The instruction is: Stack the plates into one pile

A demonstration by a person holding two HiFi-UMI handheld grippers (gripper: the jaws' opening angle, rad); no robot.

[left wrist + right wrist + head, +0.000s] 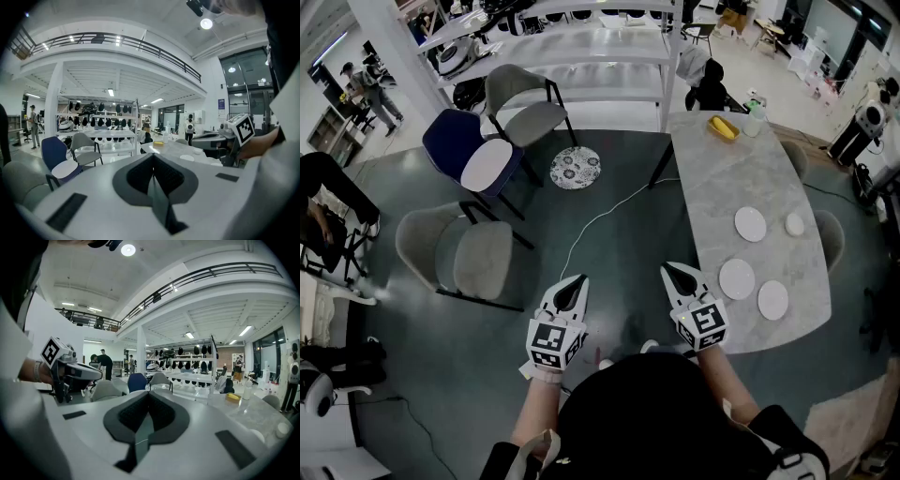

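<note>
Several white plates lie apart on the marble table: a mid-size one, a small one, and two nearer ones. My left gripper and right gripper hover side by side over the floor, left of the table, both shut and empty. In the left gripper view the jaws are pressed together, with the table's plates ahead to the right. The right gripper view shows its jaws shut, with plates at the far right.
A grey chair, a blue chair and another grey chair stand to the left. A patterned round disc and a white cable lie on the floor. A yellow object and a bottle sit at the table's far end.
</note>
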